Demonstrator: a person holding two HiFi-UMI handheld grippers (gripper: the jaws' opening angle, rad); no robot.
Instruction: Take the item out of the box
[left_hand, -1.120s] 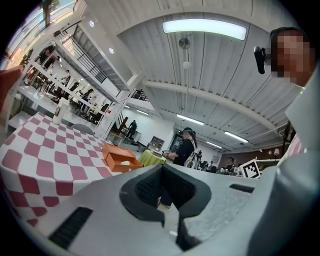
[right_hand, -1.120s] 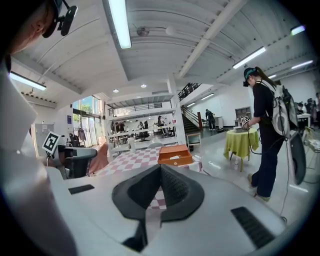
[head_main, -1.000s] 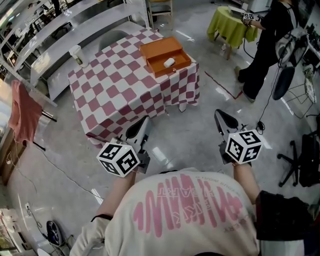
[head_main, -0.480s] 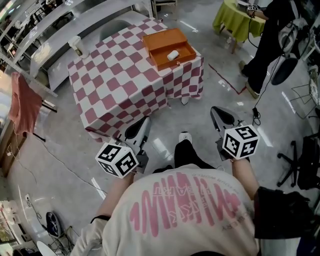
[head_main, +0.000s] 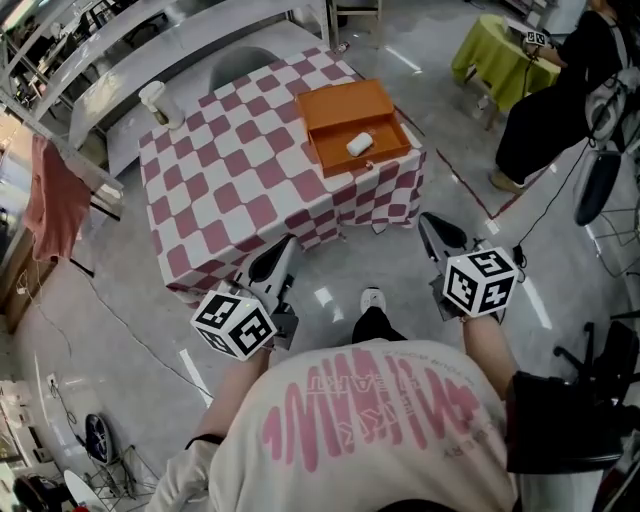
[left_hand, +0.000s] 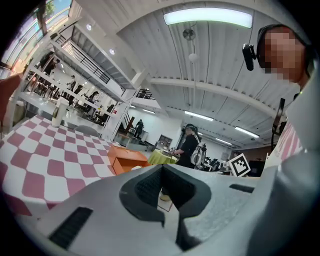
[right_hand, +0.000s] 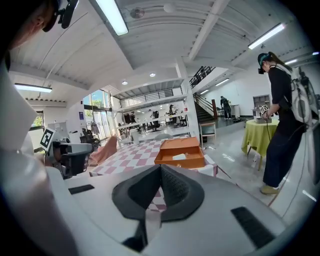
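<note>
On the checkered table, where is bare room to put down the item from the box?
Most of the checkered table is bare: the wide stretch between the cup at one corner and the orange box at another. Only the box corner is crowded.

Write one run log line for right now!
stage: item not yet taken | left hand-held gripper: shut, empty | right hand-held gripper: shut, empty | white item: in open orange box on checkered table

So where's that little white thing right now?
In the head view, the white item lies inside the open orange box at the checkered table's right end.
</note>
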